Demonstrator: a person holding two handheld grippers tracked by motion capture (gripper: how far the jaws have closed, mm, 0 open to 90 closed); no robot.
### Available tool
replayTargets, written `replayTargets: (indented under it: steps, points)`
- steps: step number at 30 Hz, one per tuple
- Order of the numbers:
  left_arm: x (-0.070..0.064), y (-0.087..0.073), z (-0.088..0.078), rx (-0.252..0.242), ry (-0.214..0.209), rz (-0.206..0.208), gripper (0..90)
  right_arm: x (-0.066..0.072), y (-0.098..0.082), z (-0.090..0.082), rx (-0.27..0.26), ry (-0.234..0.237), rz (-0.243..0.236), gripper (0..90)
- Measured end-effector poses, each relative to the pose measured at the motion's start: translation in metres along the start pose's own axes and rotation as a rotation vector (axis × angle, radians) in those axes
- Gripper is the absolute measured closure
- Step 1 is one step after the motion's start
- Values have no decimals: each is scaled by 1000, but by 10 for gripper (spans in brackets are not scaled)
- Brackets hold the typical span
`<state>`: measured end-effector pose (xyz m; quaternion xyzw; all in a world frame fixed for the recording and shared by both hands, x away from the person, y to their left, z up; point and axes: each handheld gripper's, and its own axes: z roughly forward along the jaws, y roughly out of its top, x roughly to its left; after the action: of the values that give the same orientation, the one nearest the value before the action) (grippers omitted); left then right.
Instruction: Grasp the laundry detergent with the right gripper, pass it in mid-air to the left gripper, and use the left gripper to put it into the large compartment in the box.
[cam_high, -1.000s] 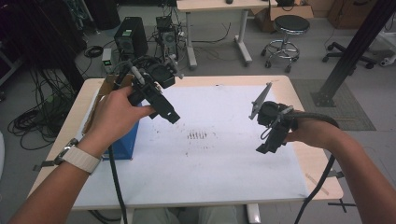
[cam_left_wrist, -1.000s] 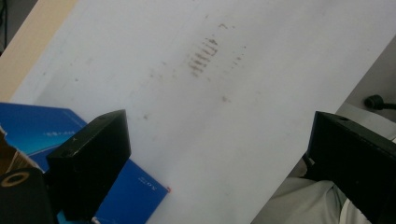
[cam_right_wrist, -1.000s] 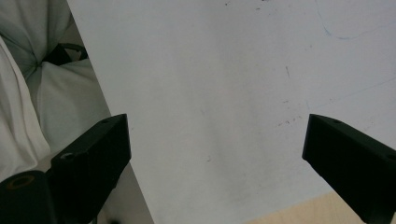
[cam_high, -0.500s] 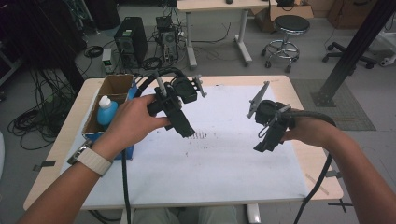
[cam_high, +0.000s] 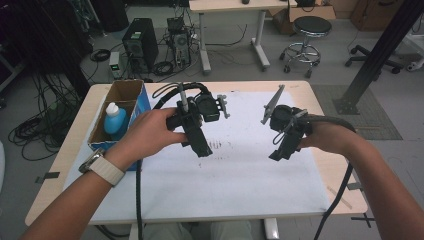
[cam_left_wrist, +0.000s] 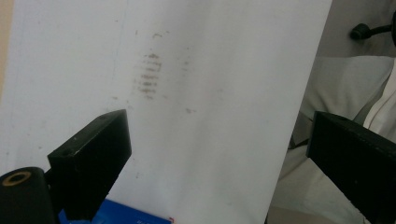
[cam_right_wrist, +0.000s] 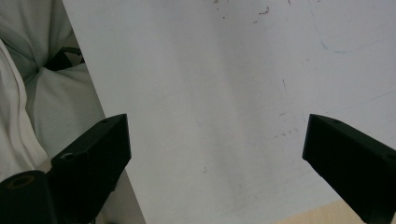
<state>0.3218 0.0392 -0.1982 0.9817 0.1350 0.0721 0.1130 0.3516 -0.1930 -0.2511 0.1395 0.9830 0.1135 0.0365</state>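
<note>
In the high view, the left gripper (cam_high: 202, 149) was held over the centre of the frame, above the white sheet (cam_high: 240, 175) covering the bench (cam_high: 320, 100), just beside a patch of grey smudges (cam_high: 216, 145). Its jaws were spread wide — nothing was gripped between them. The right gripper (cam_high: 280, 152) was held at centre right, well apart from the left, its jaws likewise spread and empty. A blue bottle (cam_high: 114, 121) stood upright in the cardboard box (cam_high: 125, 92) — at the upper left of the bench.
</note>
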Motion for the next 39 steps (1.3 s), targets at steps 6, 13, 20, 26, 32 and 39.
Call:
replayTargets:
  steps: [6, 13, 20, 26, 32, 39]
  points:
    - [-2, 3, 4, -12, -17, 41, 72, -1, 1, -1, -9, -4, -5, 77]
    - [-5, 9, 8, -14, -24, 76, 71, -6, 3, -1, -18, -2, -9, 77]
    - [-5, 12, 11, -14, -22, 86, 73, -11, 5, 1, -18, 1, -7, 76]
    - [-3, 13, 12, -21, -23, 78, 73, -10, 4, 2, -17, -1, -16, 77]
    - [-1, 15, 13, -23, -29, 75, 74, -10, 1, 0, -22, -4, -8, 78]
    - [-1, 15, 13, -26, -30, 76, 75, -10, 0, 0, -25, -6, -8, 78]
